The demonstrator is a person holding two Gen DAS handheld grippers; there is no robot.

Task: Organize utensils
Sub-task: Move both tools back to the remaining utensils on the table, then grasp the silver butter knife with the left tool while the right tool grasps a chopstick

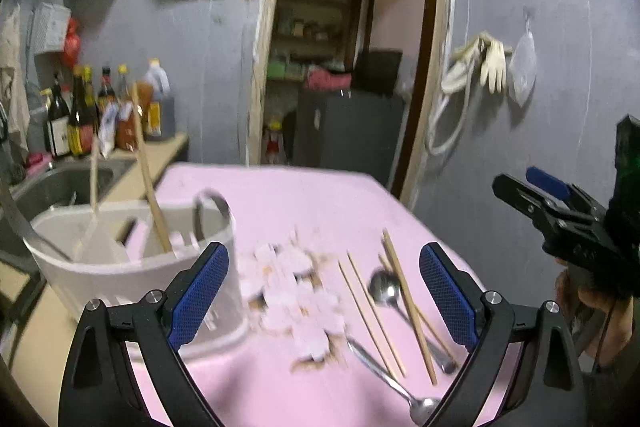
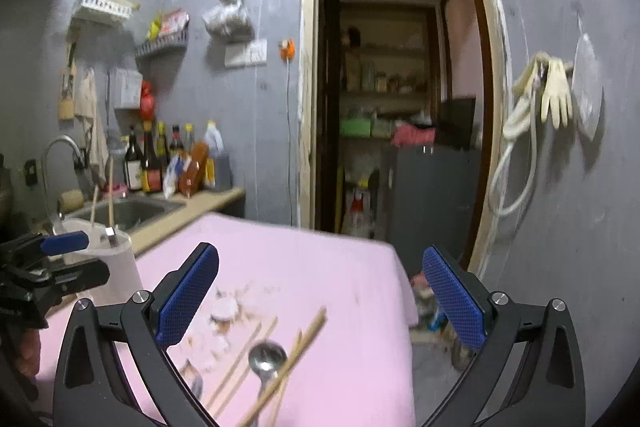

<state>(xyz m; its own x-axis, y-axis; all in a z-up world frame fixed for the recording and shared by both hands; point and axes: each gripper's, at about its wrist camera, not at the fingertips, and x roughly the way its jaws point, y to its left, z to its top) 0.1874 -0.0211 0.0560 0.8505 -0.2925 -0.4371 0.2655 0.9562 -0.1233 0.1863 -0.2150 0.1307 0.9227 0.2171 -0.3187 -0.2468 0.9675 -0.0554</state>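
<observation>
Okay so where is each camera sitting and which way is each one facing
Left wrist: on the left claw, open, looking over the pink table toward the doorway; white holder at left, right claw at right edge.
Right wrist: on the right claw, open, facing the same doorway; left claw at left edge.
Shared: spoon, chopsticks, holder, sink.

Both cameras hover just above the pink table (image 1: pixel 280 203), facing the open doorway (image 1: pixel 352 39) beyond its far edge. The left wrist view sits close beside the white utensil holder (image 1: pixel 132 259) at the table's left side. The right wrist view looks from the table's right part, seeing that holder farther off; both share table, doorway and sink (image 2: pixel 128 211).
</observation>
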